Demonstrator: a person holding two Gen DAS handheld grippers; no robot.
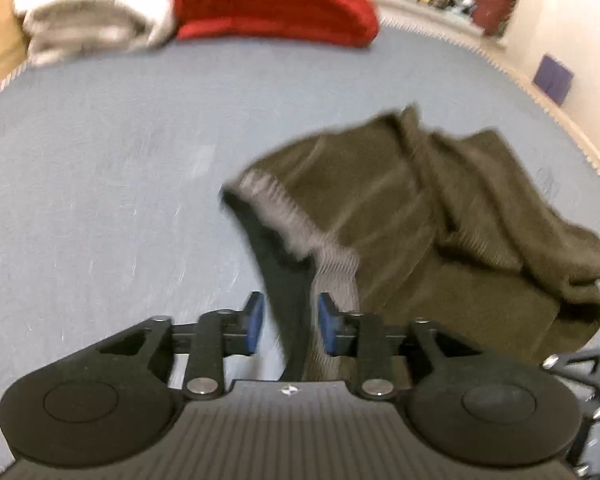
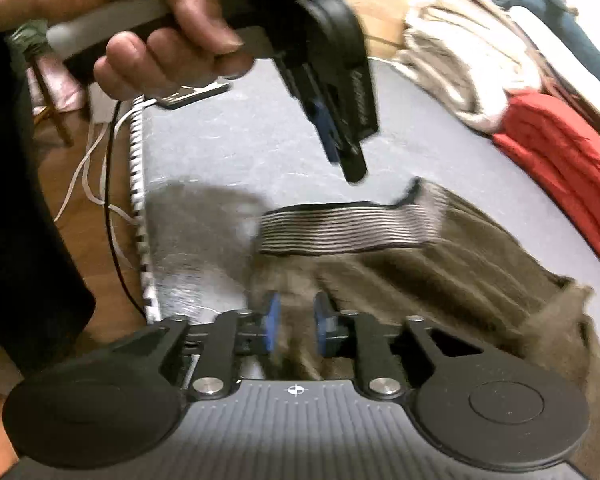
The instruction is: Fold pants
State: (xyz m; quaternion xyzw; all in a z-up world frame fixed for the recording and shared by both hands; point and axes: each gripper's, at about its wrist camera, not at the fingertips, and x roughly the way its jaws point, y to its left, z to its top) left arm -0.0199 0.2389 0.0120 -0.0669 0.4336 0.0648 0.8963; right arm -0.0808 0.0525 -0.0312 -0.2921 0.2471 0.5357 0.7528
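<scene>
Grey-blue bedding (image 1: 100, 168) covers the bed, and the olive-brown pants (image 1: 440, 220) lie rumpled on it, taken here as the landmark. Behind the pants, at the far edge of the bed, I see a red folded blanket (image 1: 276, 4) and a whitish one (image 1: 88, 12) beside it; past the bed's trimmed edge there is wooden floor (image 2: 100, 216) with some cables. The striped waistband (image 2: 340, 228) is the end of the pants nearest to both tools, and the legs run away from it in loose folds toward the red blanket side, so the long axis goes roughly away from the holder. The left gripper (image 1: 287, 324) hangs just over the waistband end with its jaws apart and nothing pressed between the pads; a hand (image 2: 140, 28) holds it. The right gripper (image 2: 296, 330) is also parted, just above the brown cloth beside the waistband, clamping nothing. Both are about equally near; I judge the next grasp must take the waistband corners.
</scene>
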